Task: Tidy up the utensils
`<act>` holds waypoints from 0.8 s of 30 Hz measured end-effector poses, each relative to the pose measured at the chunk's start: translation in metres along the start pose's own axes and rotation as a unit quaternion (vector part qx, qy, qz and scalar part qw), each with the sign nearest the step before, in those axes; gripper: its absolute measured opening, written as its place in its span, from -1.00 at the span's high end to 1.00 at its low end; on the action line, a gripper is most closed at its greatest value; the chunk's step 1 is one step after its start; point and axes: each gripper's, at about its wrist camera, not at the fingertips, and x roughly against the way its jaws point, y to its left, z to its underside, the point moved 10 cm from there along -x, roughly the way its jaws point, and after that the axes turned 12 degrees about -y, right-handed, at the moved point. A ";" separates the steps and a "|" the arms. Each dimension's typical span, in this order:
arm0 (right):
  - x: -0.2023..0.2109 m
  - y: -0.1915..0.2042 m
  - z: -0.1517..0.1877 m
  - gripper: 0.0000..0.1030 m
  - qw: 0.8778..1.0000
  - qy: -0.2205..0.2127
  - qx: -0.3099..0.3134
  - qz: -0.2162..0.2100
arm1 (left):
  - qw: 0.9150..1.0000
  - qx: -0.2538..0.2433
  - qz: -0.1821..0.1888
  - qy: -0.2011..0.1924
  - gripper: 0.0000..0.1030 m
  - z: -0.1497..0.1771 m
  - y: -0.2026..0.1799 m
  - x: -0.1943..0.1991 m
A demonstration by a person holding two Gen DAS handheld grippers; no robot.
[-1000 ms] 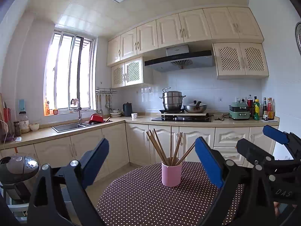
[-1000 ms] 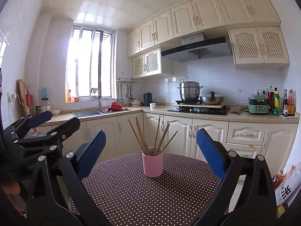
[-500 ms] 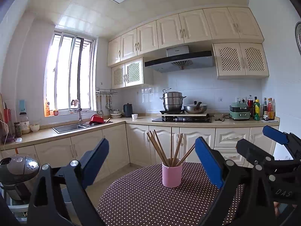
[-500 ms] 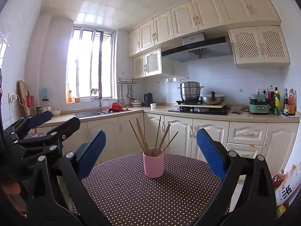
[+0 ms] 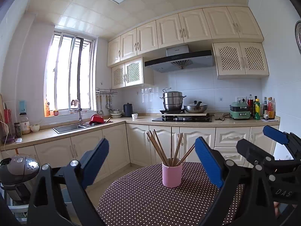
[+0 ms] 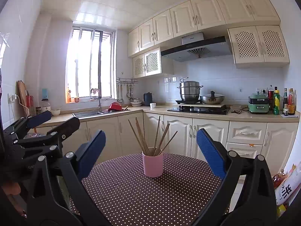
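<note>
While both hover: left gripper (image 5: 152, 162) and right gripper (image 6: 151, 150) jaws spread wide, holding nothing.
Chopsticks (image 5: 170, 150): likely light, stiff, slippery; pinch mid-shaft.
Pink cup (image 6: 152, 164): probably tips easily.

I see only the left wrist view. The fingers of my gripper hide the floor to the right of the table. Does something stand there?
Observer: Yes. In the right wrist view a white bag with large printed characters sits low beside the dotted table, past its right edge.
Operator: Is the bag alone?
Observer: No. A bottle of amber liquid stands just left of the bag.
Operator: And on the far left wall, what is there? My view cuts it off.
Observer: A wooden cutting board leans against that wall, beside a white plug with its cable hanging down.
</note>
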 end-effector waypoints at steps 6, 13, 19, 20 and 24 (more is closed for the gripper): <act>0.000 0.000 0.000 -0.85 1.000 0.000 -0.001 0.000 | 1.000 0.000 0.000 0.000 -0.76 -0.001 0.001 0.000; -0.001 0.000 0.001 -0.85 1.000 0.001 -0.002 0.000 | 1.000 -0.001 -0.001 0.000 -0.76 -0.002 0.001 0.000; 0.000 0.000 0.001 -0.85 1.000 0.002 -0.002 0.000 | 1.000 -0.001 0.000 0.001 -0.76 -0.001 0.001 -0.001; 0.000 0.000 0.001 -0.85 1.000 0.002 -0.002 0.001 | 1.000 -0.001 0.000 0.001 -0.76 -0.001 0.001 -0.001; 0.000 0.000 0.002 -0.85 1.000 0.003 -0.002 0.000 | 1.000 0.000 0.000 0.002 -0.76 0.000 0.002 -0.001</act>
